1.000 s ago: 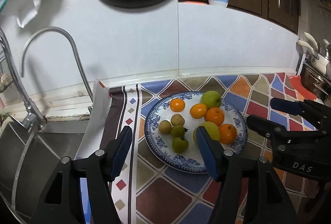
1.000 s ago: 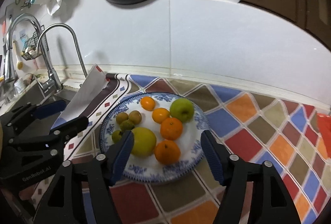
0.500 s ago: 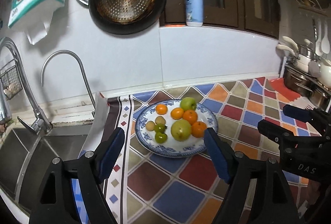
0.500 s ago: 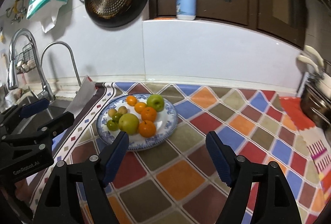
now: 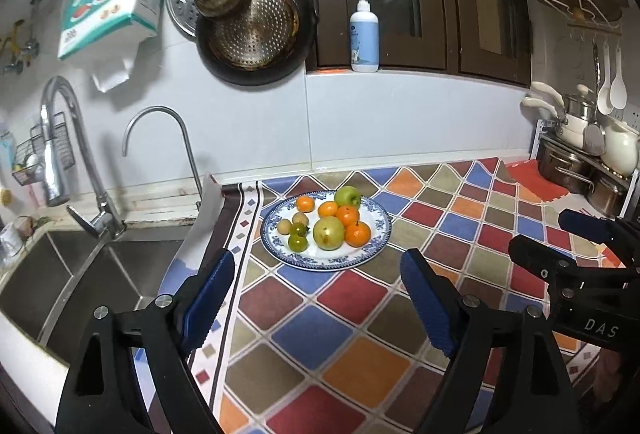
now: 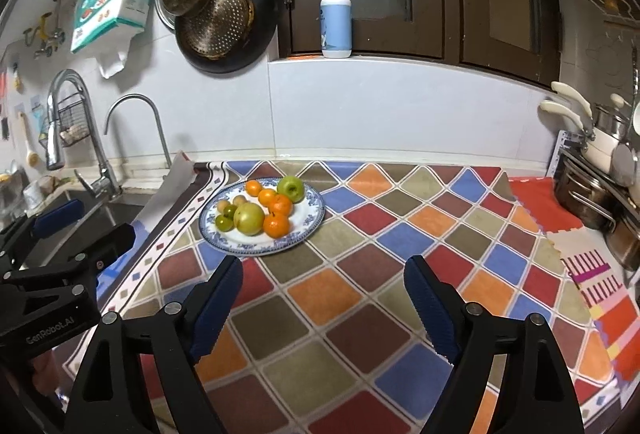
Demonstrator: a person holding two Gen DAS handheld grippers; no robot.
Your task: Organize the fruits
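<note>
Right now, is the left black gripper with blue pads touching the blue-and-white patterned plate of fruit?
Apart. In the left wrist view, the left gripper hangs open, with bare checkered mat between its fingertips and the plate.

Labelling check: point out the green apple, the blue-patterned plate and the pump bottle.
Round green apple (image 5: 347, 196), left wrist view, top skin.
Blue-patterned white plate (image 5: 380, 230), left wrist view, right rim.
Blue-and-white pump bottle (image 6: 336, 29), right wrist view, body.

A blue-patterned plate (image 5: 381, 240) sits near the worktop's back edge on a checked mat (image 5: 352, 330), close to the sink (image 5: 80, 274). It holds oranges (image 5: 357, 234), a green apple (image 5: 347, 196), a pale apple (image 5: 328, 232) and small green fruits (image 5: 297, 242). The left gripper (image 5: 316, 292) hangs wide apart, holding nothing; the right gripper (image 5: 556, 234) shows at the right edge.
</note>
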